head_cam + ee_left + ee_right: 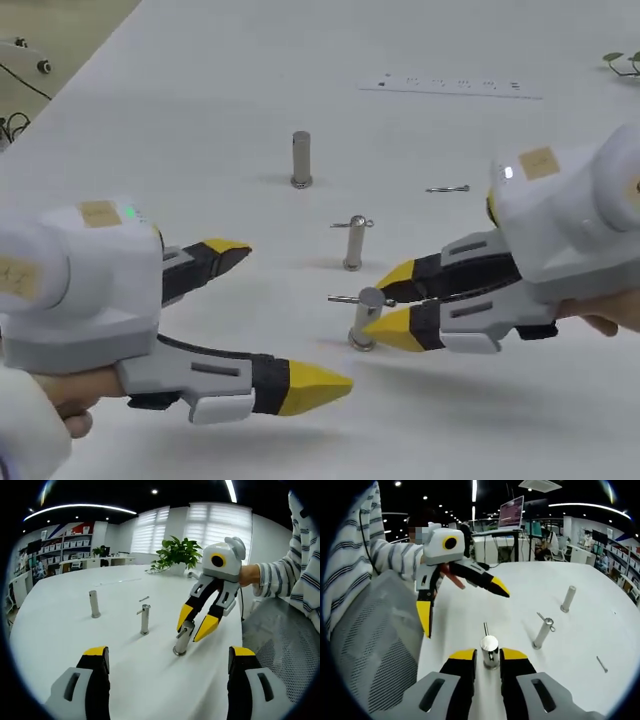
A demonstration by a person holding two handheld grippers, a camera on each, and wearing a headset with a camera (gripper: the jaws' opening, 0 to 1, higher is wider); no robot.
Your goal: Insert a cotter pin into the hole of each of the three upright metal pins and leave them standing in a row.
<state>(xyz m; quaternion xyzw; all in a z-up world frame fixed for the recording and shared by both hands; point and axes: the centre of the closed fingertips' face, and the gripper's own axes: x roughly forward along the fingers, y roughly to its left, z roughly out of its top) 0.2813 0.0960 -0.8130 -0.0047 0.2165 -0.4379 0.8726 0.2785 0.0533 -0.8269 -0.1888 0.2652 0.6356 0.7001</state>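
The right gripper [390, 303] has its yellow, wedge-shaped tips closed on the rounded head of the nearest metal pin [364, 318]. That pin is a smooth steel cylinder on a flared foot, leaning slightly, with a thin wire cotter pin [343, 298] poking out past the tips. The left gripper [278, 315] hangs with its jaws spread wide over bare tabletop. Ahead of the right fingers stand the middle pin [354, 245], wire through it, and the far pin [301, 158]. A loose cotter pin [447, 188] lies apart on the matte white table [180, 120], whose edge runs well beyond the left fingers.
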